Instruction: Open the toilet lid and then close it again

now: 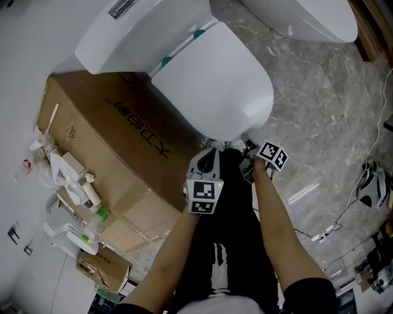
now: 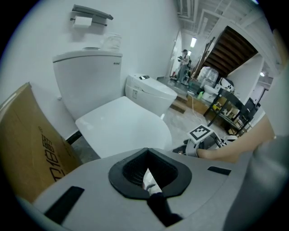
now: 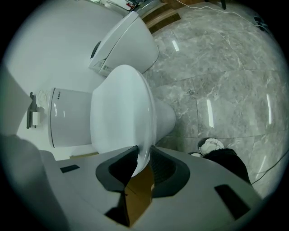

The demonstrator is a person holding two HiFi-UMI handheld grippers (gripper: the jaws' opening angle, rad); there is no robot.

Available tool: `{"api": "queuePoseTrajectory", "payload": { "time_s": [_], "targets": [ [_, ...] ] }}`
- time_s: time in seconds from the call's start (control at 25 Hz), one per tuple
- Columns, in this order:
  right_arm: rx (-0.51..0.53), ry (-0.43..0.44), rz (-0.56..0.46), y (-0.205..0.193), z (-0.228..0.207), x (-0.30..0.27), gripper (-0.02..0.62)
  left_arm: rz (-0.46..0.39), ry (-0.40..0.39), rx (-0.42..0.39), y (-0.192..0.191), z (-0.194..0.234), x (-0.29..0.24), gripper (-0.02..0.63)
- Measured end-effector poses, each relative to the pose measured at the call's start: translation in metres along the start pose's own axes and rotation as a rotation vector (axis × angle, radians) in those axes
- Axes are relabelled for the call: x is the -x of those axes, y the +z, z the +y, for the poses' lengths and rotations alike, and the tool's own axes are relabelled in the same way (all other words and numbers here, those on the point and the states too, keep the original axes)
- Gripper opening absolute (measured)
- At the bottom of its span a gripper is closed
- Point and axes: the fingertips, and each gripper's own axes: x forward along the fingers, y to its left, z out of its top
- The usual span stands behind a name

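The white toilet lid (image 1: pixel 209 80) lies down flat on the bowl, with the cistern (image 1: pixel 135 24) behind it. My right gripper (image 1: pixel 247 149) is at the lid's front tip. In the right gripper view the lid's thin front rim (image 3: pixel 143 149) sits between the two dark pads of the right gripper (image 3: pixel 142 155), and both pads touch it. My left gripper (image 1: pixel 210 147) hangs just in front of the bowl's nose, a little left of the right one. Its jaws are shut with nothing in them. The left gripper (image 2: pixel 146 155) looks over the lid (image 2: pixel 122 126), and the right gripper's marker cube (image 2: pixel 201 133) shows there.
A large cardboard box (image 1: pixel 104 147) stands close against the toilet's left side. A second white toilet (image 1: pixel 307 18) is at the back right. Bottles and small clutter (image 1: pixel 80 196) lie by the box. Cables (image 1: pixel 331 230) cross the grey marble floor at the right.
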Motion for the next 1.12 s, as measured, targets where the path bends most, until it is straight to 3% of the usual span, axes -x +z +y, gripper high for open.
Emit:
{"api": "queuePoseTrajectory", "payload": {
  "time_s": [0.36, 1.12],
  "targets": [
    [-0.008, 0.061, -0.018, -0.005, 0.020, 0.023, 0.061, 0.006, -0.012, -0.021, 0.004, -0.002, 0.001, 0.005],
    [0.136, 0.144, -0.012, -0.017, 0.123, 0.100, 0.048, -0.045, -0.026, -0.055, 0.059, -0.012, 0.054, 0.005]
  ]
}}
